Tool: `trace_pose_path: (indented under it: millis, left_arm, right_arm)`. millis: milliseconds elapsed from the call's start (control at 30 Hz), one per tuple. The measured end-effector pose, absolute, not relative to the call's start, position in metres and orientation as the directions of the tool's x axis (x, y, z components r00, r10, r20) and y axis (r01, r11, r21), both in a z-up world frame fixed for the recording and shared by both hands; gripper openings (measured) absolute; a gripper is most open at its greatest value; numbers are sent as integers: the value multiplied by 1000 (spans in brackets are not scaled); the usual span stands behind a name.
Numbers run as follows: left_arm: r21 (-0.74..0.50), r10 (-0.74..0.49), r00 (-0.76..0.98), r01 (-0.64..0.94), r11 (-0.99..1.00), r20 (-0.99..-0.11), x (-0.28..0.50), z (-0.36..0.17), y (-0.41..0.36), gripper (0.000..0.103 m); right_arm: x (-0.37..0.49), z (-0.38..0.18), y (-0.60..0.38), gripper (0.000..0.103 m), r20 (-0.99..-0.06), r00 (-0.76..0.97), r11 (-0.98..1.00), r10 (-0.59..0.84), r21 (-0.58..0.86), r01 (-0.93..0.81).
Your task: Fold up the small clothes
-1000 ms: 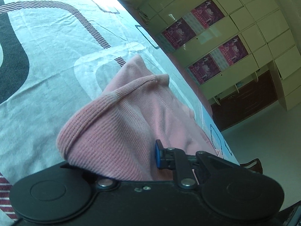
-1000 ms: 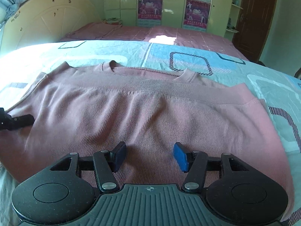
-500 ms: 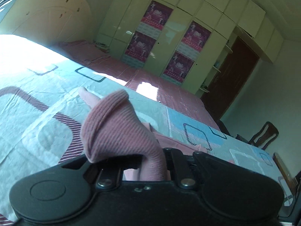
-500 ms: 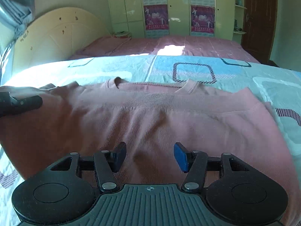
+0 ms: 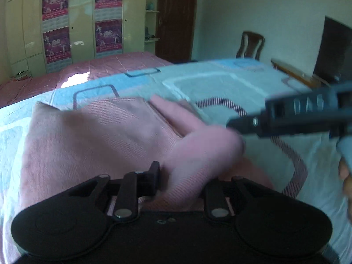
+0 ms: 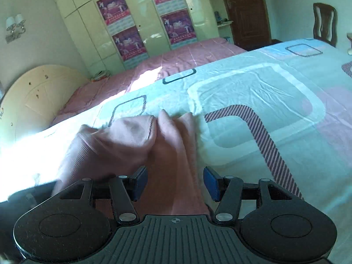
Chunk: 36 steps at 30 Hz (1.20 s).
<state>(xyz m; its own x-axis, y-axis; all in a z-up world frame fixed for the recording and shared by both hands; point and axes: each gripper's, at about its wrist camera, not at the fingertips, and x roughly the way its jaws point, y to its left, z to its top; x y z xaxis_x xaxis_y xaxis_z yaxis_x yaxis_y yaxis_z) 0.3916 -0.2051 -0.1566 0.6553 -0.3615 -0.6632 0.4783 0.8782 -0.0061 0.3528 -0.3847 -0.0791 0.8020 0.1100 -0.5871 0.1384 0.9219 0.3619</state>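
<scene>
A bed [image 6: 253, 92] with a patterned pale-blue sheet fills the room. A pink sweater [image 6: 136, 140] lies bunched on its near left part.

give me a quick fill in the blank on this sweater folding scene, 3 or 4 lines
1. The garment being folded is a ____ knit sweater.
2. The sweater lies on a patterned bed sheet, not on a ____.
3. The right gripper has its jaws ____, with sweater fabric lying between them.
4. Beyond the bed, a wooden ____ stands near the brown door.

Missing words: pink; table; open; chair
</scene>
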Motion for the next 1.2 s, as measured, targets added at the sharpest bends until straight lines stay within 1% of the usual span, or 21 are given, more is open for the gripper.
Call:
trace_pose_path:
  millis: [33,67,100,133,167,233,300,433,567,667,767,867,900,933,967,1000,1067,1200]
  left_arm:
    - [21,-348,660,483,875,-665,385,-161,-207,32]
    - [38,-357,671,498,867,-649,376,-160,-207,38]
    - [35,-374,667,515,857,-644,370,-159,-206,55]
    - [19,-399,653,535,845,-644,364,-155,-202,66]
    - [4,-418,645,547,837,-640,356,-153,-199,67]
    - [0,-425,640,552,834,-640,347,-148,-188,67]
    - [-29,-413,659,511,859,-629,348,-139,-174,66]
    - [-122,-348,719,347,930,-602,365,-120,-127,66]
    - [-174,-236,758,163,971,-607,393,-117,-89,65]
    - [-210,-195,760,79,975,-620,409,-121,-72,64]
    - [-225,-183,753,48,973,-632,422,-125,-64,64]
    - [-246,-194,744,40,968,-639,432,-130,-60,64]
    - [-251,-196,743,39,967,-640,433,-131,-58,64]
    - [-255,-196,743,34,966,-640,432,-132,-56,64]
    - [-262,-197,744,30,965,-639,433,-132,-54,64]
    - [-269,-198,745,26,963,-637,437,-132,-54,64]
    - [-270,-199,749,28,963,-632,441,-130,-54,64]
    - [-271,-235,761,81,959,-605,437,-123,-62,64]
  right_arm:
    - [352,-78,-388,56,-580,805,915,126,381,131]
    - [352,-77,-390,56,-570,808,907,152,405,114]
    - [352,-76,-391,56,-559,808,898,184,430,93]
    - [354,-76,-390,56,-555,806,891,207,447,79]
    - [355,-78,-388,56,-554,799,886,233,460,60]
    - [362,-81,-380,56,-560,785,887,265,461,30]
    - [372,-90,-372,56,-582,763,888,282,459,22]
    - [394,-107,-363,56,-611,728,883,311,470,17]
    - [405,-117,-356,55,-621,709,876,335,483,10]
    - [402,-115,-350,55,-619,687,863,381,504,-25]
    - [405,-119,-347,41,-634,658,862,406,504,-45]
    - [414,-123,-347,40,-620,666,851,415,524,-43]
    - [418,-125,-346,36,-617,668,849,417,528,-42]
    - [423,-127,-346,29,-617,666,845,418,533,-37]
    - [425,-129,-346,12,-617,662,838,425,545,-30]
    - [425,-129,-346,12,-619,660,836,426,549,-25]
    - [422,-120,-341,10,-624,674,866,397,498,-49]
    - [406,-85,-348,10,-576,743,904,341,418,-91]
